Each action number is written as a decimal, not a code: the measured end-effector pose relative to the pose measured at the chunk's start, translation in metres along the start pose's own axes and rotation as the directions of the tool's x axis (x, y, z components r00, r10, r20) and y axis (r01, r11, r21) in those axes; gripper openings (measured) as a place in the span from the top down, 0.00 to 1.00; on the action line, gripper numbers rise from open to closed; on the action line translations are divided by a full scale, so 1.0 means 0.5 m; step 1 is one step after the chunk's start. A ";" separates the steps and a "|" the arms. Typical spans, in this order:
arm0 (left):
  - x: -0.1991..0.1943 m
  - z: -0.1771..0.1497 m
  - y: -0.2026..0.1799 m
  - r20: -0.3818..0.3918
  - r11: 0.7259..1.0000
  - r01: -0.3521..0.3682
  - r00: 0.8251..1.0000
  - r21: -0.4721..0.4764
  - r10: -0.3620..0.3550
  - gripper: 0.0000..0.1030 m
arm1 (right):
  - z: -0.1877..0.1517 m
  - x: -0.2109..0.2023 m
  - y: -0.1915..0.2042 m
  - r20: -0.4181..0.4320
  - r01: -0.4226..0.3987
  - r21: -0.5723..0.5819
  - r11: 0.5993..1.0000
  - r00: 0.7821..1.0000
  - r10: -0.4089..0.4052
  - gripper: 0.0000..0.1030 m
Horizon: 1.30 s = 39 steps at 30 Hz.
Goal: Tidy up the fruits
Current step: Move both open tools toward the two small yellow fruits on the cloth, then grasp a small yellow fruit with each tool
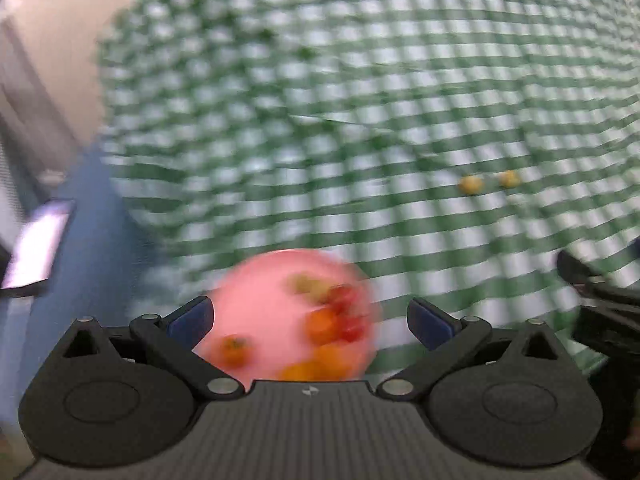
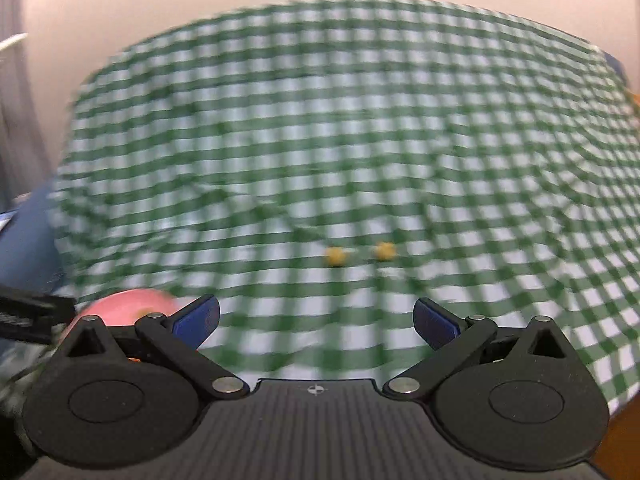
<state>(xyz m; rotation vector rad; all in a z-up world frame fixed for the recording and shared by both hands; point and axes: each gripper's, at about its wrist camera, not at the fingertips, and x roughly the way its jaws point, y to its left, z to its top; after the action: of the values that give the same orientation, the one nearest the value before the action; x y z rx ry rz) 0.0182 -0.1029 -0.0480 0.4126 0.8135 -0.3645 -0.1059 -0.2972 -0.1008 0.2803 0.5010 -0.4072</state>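
A pink plate (image 1: pixel 268 300) with several small red, orange and yellow-green fruits, among them an orange one (image 1: pixel 322 324), lies on the checked cloth right in front of my left gripper (image 1: pixel 310 320), which is open and empty above it. Two small yellow fruits (image 1: pixel 471 184) (image 1: pixel 509 179) lie loose on the cloth to the right. In the right wrist view the same two fruits (image 2: pixel 336 256) (image 2: pixel 385 251) lie ahead of my right gripper (image 2: pixel 316 320), which is open and empty. The plate's edge (image 2: pixel 128 306) shows at its lower left. Both views are blurred.
A green and white checked tablecloth (image 1: pixel 360 100) covers the table (image 2: pixel 360 120). A blue surface (image 1: pixel 92 240) and a bright flat object (image 1: pixel 38 248) lie off the table's left edge. The right gripper's body (image 1: pixel 600 312) shows at the left view's right edge.
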 end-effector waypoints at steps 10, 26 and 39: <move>0.298 0.176 -0.175 -0.078 0.983 0.179 0.981 0.031 -0.176 0.00 | 0.043 0.329 -0.115 -0.051 0.141 -0.027 0.990 0.989 -0.142 0.01; 0.551 0.262 -0.271 -0.165 0.956 0.293 0.942 -0.028 -0.293 0.17 | 0.026 0.553 -0.113 -0.078 0.028 -0.153 0.988 0.996 -0.041 0.28; 0.430 0.247 -0.241 -0.083 0.942 0.332 0.941 0.049 -0.328 0.69 | 0.027 0.519 -0.153 0.016 0.113 0.012 0.993 0.993 -0.113 0.75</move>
<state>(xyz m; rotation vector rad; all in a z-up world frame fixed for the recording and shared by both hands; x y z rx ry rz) 0.1751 -0.2997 -0.1607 0.3487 0.9474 -0.6924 0.0733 -0.4494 -0.2354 0.2593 0.4994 -0.5225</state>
